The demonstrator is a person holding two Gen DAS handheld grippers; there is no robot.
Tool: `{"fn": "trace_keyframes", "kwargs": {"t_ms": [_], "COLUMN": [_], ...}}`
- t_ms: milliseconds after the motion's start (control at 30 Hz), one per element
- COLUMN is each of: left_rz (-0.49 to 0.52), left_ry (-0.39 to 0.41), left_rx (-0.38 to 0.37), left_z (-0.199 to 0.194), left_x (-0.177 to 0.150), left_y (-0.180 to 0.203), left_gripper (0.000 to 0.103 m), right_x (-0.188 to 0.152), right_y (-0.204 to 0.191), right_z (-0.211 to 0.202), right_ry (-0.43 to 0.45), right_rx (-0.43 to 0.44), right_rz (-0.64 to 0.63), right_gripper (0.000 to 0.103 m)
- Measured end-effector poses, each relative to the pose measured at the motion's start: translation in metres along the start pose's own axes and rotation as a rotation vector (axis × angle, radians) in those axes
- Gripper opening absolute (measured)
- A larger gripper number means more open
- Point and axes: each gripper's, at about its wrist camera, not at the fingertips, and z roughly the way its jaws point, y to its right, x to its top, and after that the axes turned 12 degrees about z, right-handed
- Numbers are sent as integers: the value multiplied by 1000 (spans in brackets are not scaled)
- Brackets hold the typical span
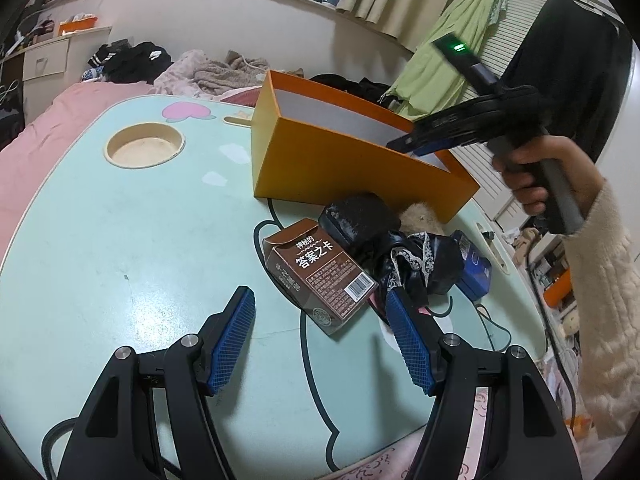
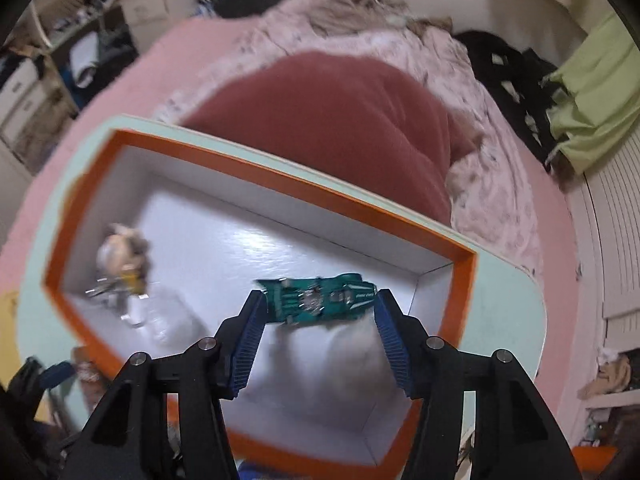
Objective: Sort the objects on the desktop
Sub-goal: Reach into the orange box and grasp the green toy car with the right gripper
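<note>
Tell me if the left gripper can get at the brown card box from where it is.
Probably yes. The left gripper is open, and the brown card box lies on the table just ahead between its fingers, its near end uncovered. The black lace cloth crowds its right side.

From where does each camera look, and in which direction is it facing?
Left wrist: above the table, facing the brown carton and clutter; open left gripper, right hand show.
Right wrist: above the orange box, looking in; right gripper with the green toy car.
Shared: box, table.
</note>
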Motion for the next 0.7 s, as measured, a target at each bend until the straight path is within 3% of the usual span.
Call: {"fn": "trace_keyframes", "kwargs": {"t_ms": [100,267,333,400,467,700], "left_rz": [-2,-2,-3,-6,-7,-9], "left_ry": [1,1,1,3,4,5], "left_rx": [-3,-2,-2,-5,-6,-10], "left_z": [0,0,0,-1,0,1], "left_x": [0,0,0,0,1,1], "left_y": [0,-1,-1,-1,-1,-2], "left_gripper": [69,69,69,69,69,69], "right_x": [5,1,-2,-2,1,2], "right_y": [-2,-23,-25,-23,-19,-8], "right_z": [10,28,29,27,22,12], "right_ry": [-13,-59,-53,-58,-61,-27], "right_rx": [10,-49,-68,-69,-35,8], "right_rz": [5,-100,-119,-131,-120,-72], "right_gripper": [81,82,80,62,51,51]}}
